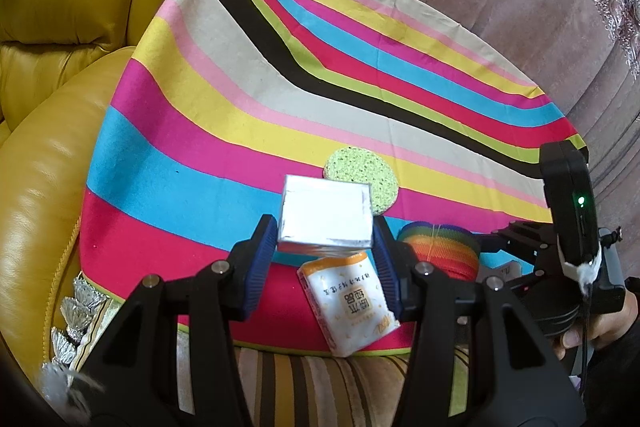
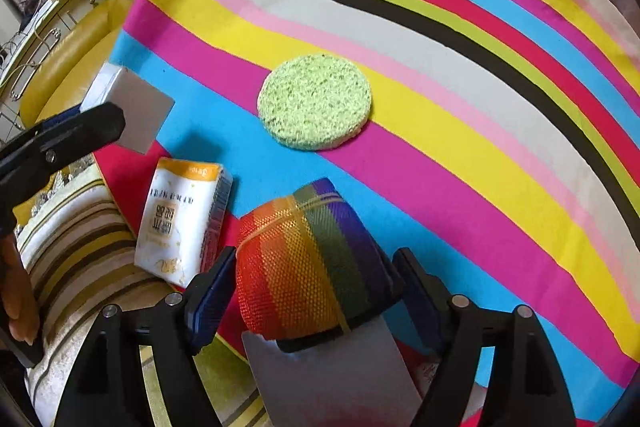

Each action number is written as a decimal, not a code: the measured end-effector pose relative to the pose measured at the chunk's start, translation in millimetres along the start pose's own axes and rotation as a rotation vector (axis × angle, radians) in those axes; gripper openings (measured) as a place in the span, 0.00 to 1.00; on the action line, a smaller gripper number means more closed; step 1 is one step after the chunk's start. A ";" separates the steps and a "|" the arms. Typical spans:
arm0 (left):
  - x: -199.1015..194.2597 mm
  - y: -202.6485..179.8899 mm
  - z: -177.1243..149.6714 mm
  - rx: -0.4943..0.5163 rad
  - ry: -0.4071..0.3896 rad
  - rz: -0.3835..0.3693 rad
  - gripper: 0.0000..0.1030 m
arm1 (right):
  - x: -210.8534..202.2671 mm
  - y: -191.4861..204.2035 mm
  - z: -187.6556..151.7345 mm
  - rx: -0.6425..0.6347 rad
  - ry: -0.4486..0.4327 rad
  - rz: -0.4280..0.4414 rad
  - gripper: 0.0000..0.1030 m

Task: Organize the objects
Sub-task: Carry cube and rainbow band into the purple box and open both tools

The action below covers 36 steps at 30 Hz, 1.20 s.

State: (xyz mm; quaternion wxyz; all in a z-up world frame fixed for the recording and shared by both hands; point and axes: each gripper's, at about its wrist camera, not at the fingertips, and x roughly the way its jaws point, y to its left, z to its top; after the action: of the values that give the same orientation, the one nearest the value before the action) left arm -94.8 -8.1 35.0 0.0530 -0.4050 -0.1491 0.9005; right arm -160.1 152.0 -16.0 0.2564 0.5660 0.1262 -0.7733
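We cannot see the sponge's (image 1: 362, 179) lower left part behind the silver box (image 1: 326, 217). Grey card (image 2: 332, 379) runs off the frame bottom in right wrist view; rainbow roll (image 2: 312, 263) covers its top edge.

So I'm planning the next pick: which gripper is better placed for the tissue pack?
Right. The right gripper only straddles the rainbow roll, apparently unclamped, beside the tissue pack; the left gripper holds the silver box.

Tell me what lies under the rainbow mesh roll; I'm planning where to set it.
Under the rainbow mesh roll a flat silver box shows, lying on the striped cloth. Whatever lies beneath the box is covered.
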 end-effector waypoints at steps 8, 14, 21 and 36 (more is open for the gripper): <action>-3.4 -9.9 -0.5 0.014 -0.004 -0.013 0.51 | -20.8 -4.2 -11.4 0.016 -0.109 -0.031 0.69; -6.5 -27.7 -3.8 0.035 -0.003 -0.039 0.51 | -49.7 -22.0 -36.5 0.157 -0.247 -0.074 0.69; -9.5 -49.4 -7.6 0.074 -0.003 -0.064 0.51 | -69.2 -34.3 -51.8 0.267 -0.373 -0.043 0.69; -12.6 -110.1 -26.4 0.166 0.035 -0.157 0.51 | -124.5 -59.7 -127.6 0.458 -0.485 -0.148 0.67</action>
State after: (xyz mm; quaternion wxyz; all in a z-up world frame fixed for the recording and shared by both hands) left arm -69.5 99.7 61.7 0.1592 -0.4019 -0.1041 0.8957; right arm -60.4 295.4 53.6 0.0883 0.3979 -0.0747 -0.9101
